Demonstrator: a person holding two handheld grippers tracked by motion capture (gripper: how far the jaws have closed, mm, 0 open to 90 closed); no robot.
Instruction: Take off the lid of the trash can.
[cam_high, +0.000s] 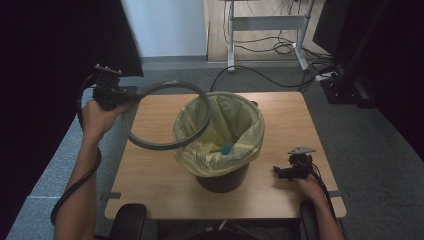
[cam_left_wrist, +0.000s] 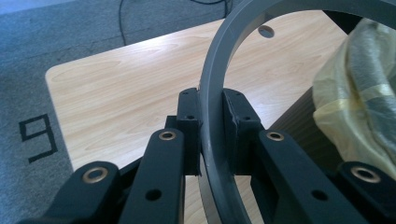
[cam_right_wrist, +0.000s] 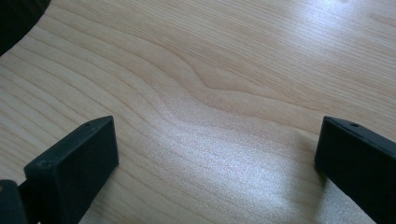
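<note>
A dark bin (cam_high: 222, 177) lined with a yellow bag (cam_high: 235, 125) stands in the middle of the wooden table (cam_high: 155, 185). My left gripper (cam_high: 131, 96) is shut on a grey plastic ring (cam_high: 165, 145), held in the air over the table's left side, with the ring's far arc overlapping the bin's left rim. In the left gripper view the pads (cam_left_wrist: 191, 123) clamp the ring's band (cam_left_wrist: 215, 93) from both sides. My right gripper (cam_high: 279, 172) rests low on the table to the right of the bin, its jaws wide apart over bare wood (cam_right_wrist: 210, 116) with nothing between them.
Something small and blue (cam_high: 227, 148) lies inside the bag. Beyond the table stand a white desk frame (cam_high: 265, 22) with cables on the floor and a power strip (cam_high: 327, 76). Dark screens close off the left and right sides. A chair's armrests (cam_high: 127, 220) sit at the near edge.
</note>
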